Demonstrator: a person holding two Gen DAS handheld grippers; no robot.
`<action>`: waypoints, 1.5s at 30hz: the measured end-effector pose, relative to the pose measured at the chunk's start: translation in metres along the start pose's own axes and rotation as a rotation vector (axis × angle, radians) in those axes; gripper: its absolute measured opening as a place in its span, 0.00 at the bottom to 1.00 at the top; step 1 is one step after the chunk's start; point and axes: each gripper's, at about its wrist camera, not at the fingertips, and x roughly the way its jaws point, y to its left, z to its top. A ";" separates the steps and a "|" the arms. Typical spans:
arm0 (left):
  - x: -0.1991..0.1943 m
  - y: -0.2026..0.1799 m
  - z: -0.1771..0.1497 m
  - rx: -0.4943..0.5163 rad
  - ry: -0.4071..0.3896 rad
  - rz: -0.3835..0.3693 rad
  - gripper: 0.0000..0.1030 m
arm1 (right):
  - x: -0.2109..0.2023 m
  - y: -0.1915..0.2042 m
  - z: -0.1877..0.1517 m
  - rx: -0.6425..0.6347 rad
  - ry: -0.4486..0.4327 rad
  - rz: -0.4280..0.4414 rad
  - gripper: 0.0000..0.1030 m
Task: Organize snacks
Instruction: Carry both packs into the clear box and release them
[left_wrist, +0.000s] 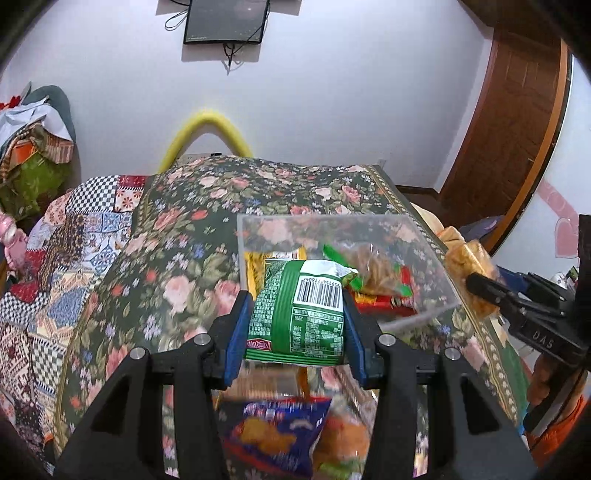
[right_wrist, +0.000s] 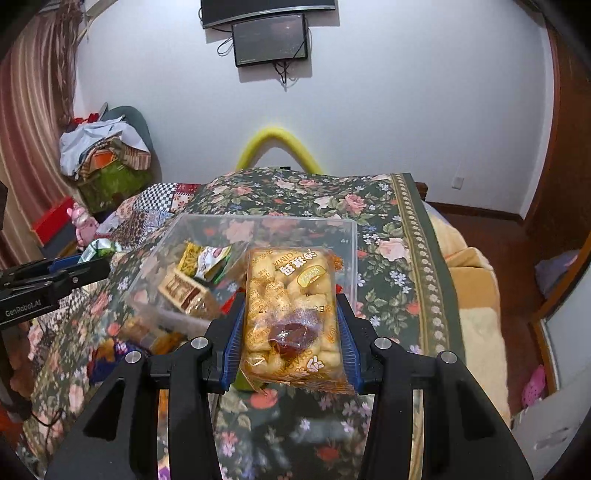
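In the left wrist view, at about 9 o'clock, lies a patchwork quilt (left_wrist: 55, 258), and beside it the floral cloth (left_wrist: 177, 236) that covers the work surface. At centre the left gripper (left_wrist: 297, 325) is clenched on a green packet (left_wrist: 303, 314), barcode side up, its blue pads (left_wrist: 236, 332) pressing both long edges. Just beyond the packet, toward 12 to 1 o'clock, stands the clear bin (left_wrist: 332, 225), already holding several snacks, among them a red-and-green bag (left_wrist: 384, 291). At 6 o'clock, under the gripper, a blue packet (left_wrist: 277, 432) waits on the cloth, outside the bin. At 3 o'clock the right gripper (left_wrist: 480, 291) comes into view, and in its own view the right gripper (right_wrist: 291, 332) grasps a yellow packet (right_wrist: 291, 314) of puffed pieces, held between the pads across its width. There the bin (right_wrist: 258, 229) sits at 11 o'clock, with the left gripper (right_wrist: 74, 273) at 9 o'clock. The step in hand seems to be carrying both packets into the bin. To do it well, I would bring one packet in at a time so the tools do not meet over the opening, lift each over the near wall rather than push against it, since the light plastic may slide on cloth, and let go low over a free spot. The grip should stay gentle: both bags look air-filled and the contents crushable.
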 end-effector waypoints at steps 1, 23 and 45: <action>0.005 -0.002 0.004 0.006 0.001 0.003 0.45 | 0.004 -0.001 0.002 0.002 0.001 -0.003 0.41; 0.116 -0.023 0.038 0.029 0.147 0.012 0.45 | 0.088 -0.013 0.037 -0.005 0.084 -0.039 0.41; 0.051 -0.033 0.035 0.089 0.068 0.026 0.59 | 0.032 0.008 0.040 -0.064 0.003 -0.042 0.64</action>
